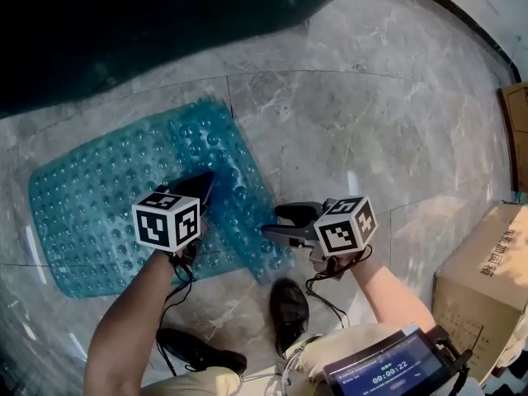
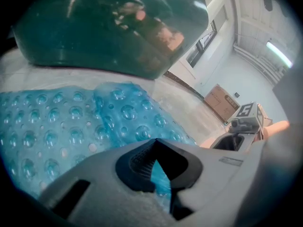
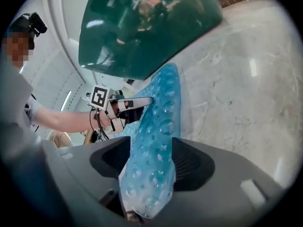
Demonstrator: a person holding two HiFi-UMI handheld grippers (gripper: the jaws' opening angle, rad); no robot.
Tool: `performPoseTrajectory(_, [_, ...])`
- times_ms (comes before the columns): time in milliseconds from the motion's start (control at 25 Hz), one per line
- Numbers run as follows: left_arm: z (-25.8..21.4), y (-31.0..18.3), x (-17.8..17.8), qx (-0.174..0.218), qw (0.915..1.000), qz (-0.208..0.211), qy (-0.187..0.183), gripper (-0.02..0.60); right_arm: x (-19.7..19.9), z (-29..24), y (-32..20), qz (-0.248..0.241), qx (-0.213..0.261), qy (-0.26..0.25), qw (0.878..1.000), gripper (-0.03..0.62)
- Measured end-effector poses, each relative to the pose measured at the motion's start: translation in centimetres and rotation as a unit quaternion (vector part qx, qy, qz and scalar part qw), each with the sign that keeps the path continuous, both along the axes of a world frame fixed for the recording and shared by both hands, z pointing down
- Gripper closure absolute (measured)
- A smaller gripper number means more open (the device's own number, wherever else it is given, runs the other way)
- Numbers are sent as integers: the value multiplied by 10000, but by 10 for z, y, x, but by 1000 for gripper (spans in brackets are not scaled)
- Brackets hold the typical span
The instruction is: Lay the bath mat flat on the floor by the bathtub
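A translucent blue bath mat [image 1: 99, 205] with bubble studs lies on the marble floor below the dark green bathtub [image 1: 124, 23]. Its right strip is lifted into a ridge. My left gripper [image 1: 200, 190] rests on that ridge, shut on a thin fold of the bath mat [image 2: 57, 126]; a blue sliver shows between its jaws [image 2: 156, 167]. My right gripper [image 1: 276, 223] is at the mat's near right corner. In the right gripper view the mat's edge [image 3: 163, 108] stands between the wide jaws [image 3: 151, 167] with dark gaps beside it, so this gripper is open.
A cardboard box [image 1: 483, 287] stands at the right, with wooden furniture [image 1: 518, 130] behind it. The person's black shoes [image 1: 289, 308] [image 1: 198, 351] are just below the mat. A screen device [image 1: 388, 370] hangs at the bottom. Bare marble floor [image 1: 371, 122] stretches right of the mat.
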State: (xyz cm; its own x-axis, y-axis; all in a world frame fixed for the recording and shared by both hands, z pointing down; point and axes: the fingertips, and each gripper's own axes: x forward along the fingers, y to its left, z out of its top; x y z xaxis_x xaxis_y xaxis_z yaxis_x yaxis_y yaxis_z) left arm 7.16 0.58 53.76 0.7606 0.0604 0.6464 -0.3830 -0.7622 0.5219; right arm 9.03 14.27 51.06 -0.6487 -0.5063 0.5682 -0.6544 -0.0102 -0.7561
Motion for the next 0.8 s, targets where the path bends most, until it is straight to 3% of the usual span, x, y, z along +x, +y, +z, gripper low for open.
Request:
performPoseTrajectory(240, [-2,-1,-4,36,9999,-94,36,574,-12,-28,-2,-189,220,-5,9996,312])
performPoseTrajectory(320, [-2,-1,-4,44,9999,-102,34,574,-23,-34,-2,-289,298,-20,9991,347])
performPoseTrajectory(520, [-2,-1,-3,27,9999,-128,16,574,-17,-15,-11,-428,171,706,9964,346])
performPoseTrajectory(680, [-1,-1,-5,36,9999,-169,10,574,-19,-6,-16,-504,-35,598,9969,329])
performPoseTrajectory(800, [-2,0,-4,0,9998,-203,58,574,-37,-23,-20,-585,204,417,9972,379])
